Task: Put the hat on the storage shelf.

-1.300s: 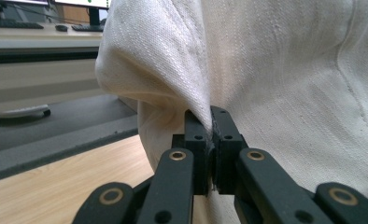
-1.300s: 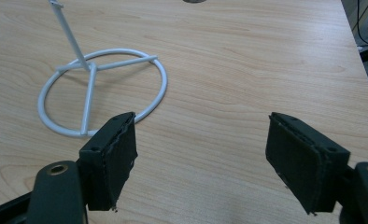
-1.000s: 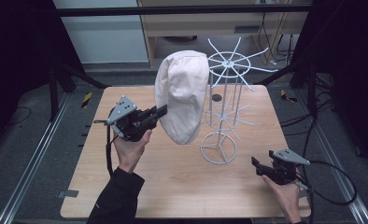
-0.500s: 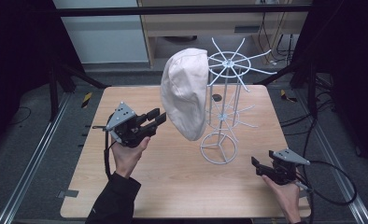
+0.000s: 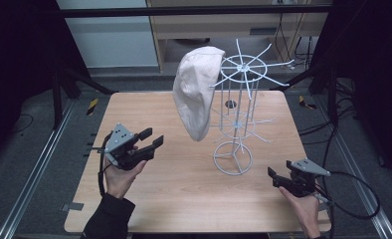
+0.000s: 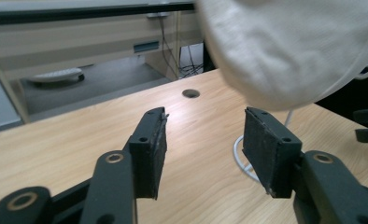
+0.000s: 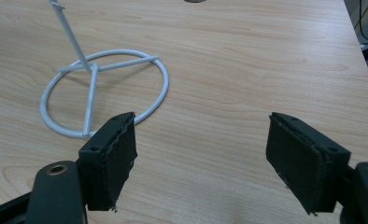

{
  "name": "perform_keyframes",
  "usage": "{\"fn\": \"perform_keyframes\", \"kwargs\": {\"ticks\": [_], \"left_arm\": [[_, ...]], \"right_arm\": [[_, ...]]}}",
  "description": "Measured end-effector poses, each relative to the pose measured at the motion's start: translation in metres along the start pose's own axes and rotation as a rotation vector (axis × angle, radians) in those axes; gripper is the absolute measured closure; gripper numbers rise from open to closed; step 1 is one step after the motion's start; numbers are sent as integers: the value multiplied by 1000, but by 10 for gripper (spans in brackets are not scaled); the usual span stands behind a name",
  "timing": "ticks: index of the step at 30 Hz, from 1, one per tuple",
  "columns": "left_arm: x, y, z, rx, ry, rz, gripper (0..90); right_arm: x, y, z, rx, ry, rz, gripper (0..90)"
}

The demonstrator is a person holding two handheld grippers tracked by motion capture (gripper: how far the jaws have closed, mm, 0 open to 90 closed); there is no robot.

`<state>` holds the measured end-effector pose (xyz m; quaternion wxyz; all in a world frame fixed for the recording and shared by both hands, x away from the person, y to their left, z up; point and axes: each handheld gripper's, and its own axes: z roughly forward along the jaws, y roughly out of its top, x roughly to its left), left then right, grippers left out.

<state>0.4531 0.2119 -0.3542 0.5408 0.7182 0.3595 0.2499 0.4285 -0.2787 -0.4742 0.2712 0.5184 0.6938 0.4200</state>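
The cream fabric cap already hangs on the white wire rack, at its nine o'clock; the left gripper, jaws just opened and empty, sits apart; right gripper idles released

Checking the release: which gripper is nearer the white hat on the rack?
Left. The left gripper sits open just below and left of the white hat, clear of it. The right gripper rests far off, beyond the wire rack's base.
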Motion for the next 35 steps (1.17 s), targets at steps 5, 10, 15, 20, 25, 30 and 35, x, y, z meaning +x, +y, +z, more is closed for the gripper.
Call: {"fn": "perform_keyframes", "kwargs": {"ticks": [5,10,15,20,25,30,35], "left_arm": [[9,-20,-9,53,50,3,439],[21,-44,-18,107,84,-18,411],[31,-62,-23,142,111,-40,367],[42,-85,-26,184,154,-65,328],[49,-98,-28,220,179,-73,305],[56,-112,-31,215,215,-78,249],[61,-123,-30,232,255,-72,198]], "right_arm": [[0,0,0,-1,-1,0,244],[0,-1,0,1,-3,-1,236],[0,-1,1,5,-5,-2,219],[0,-1,2,13,-2,-2,194],[0,-2,2,14,1,2,177],[-2,-4,3,20,8,13,162],[-4,-6,2,20,9,18,160]]}}
